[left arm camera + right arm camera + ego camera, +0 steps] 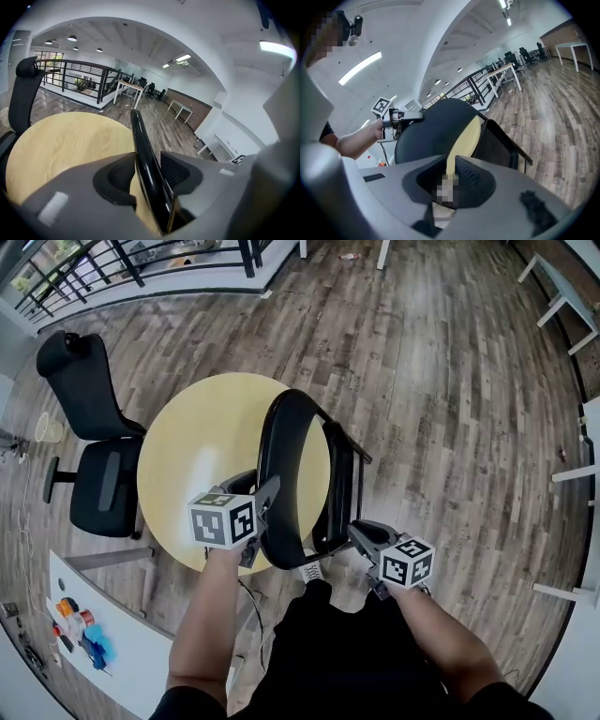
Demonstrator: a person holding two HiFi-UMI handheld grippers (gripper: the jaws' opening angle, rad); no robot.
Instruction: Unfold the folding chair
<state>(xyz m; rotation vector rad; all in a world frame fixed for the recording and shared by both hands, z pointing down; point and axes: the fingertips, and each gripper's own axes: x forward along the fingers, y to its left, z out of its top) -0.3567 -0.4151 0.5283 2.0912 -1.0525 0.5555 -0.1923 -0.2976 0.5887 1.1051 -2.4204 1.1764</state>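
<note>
The black folding chair (281,465) stands folded and upright against the round yellow table (197,446). My left gripper (267,502) is at the near edge of its curved backrest (142,150). The jaws stand wide, with that edge running between them; a gap shows on the left pad's side. My right gripper (361,532) hovers low beside the chair's seat and frame (504,145), jaws only a narrow slit apart with nothing between them. The right gripper view looks at the backrest (431,129) from behind; the left gripper (401,115) shows past it.
A black office chair (94,427) stands left of the table. A white desk (127,652) with small coloured items is at lower left, white furniture (572,474) along the right. A black railing (141,263) runs at the far left. Wooden floor lies beyond the chair.
</note>
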